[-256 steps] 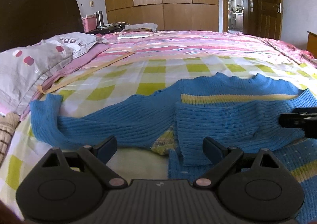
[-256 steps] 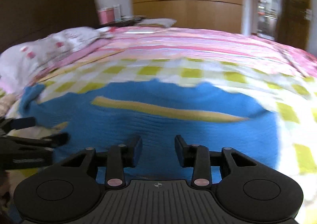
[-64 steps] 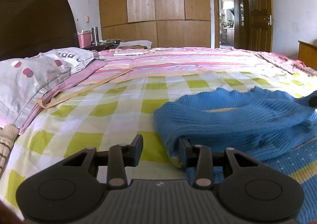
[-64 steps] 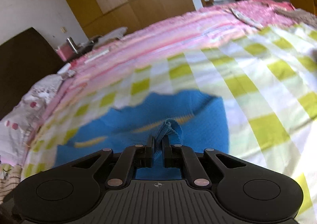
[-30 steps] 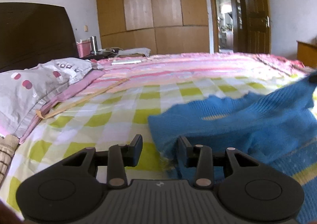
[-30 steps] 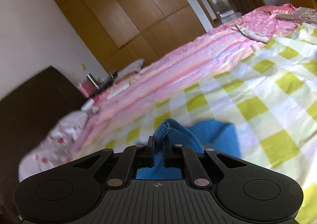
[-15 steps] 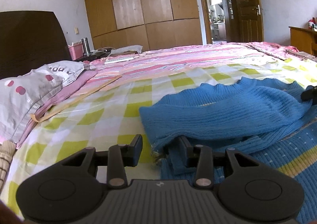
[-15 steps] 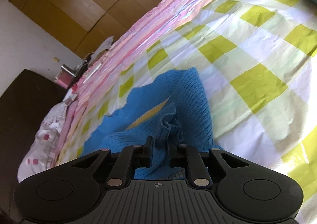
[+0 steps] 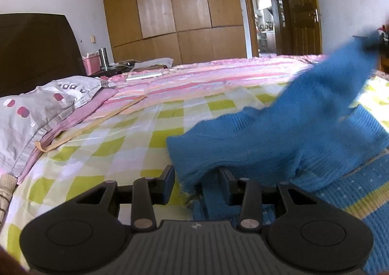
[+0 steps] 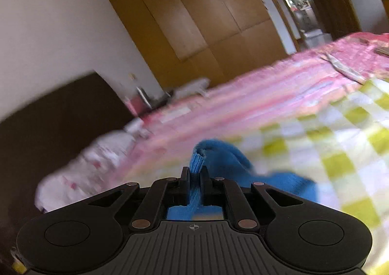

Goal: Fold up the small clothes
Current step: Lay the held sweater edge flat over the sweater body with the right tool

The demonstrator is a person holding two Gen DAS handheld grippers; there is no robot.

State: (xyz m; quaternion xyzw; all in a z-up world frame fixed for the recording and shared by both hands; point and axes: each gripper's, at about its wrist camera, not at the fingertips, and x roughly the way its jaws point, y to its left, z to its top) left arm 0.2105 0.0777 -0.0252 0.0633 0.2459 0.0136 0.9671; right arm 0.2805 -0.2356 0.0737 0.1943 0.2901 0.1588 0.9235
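A fold of the blue sweater (image 10: 220, 155) is clamped in the right gripper (image 10: 194, 178) and lifted clear. The left gripper (image 9: 196, 183) is parted, loosely straddling the sweater's near hem on the bed (image 9: 126, 138). Open checked sheet is noted leftward; pillow (image 9: 31, 114) at far-left edge.

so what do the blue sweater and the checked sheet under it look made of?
Blue sweater: a ribbed knit, likely wool or acrylic; visible ribs, soft matte drape. Checked sheet: thin woven fabric, probably cotton or a blend; flat, smooth, printed yellow-green squares. Exact fibre cannot be told.
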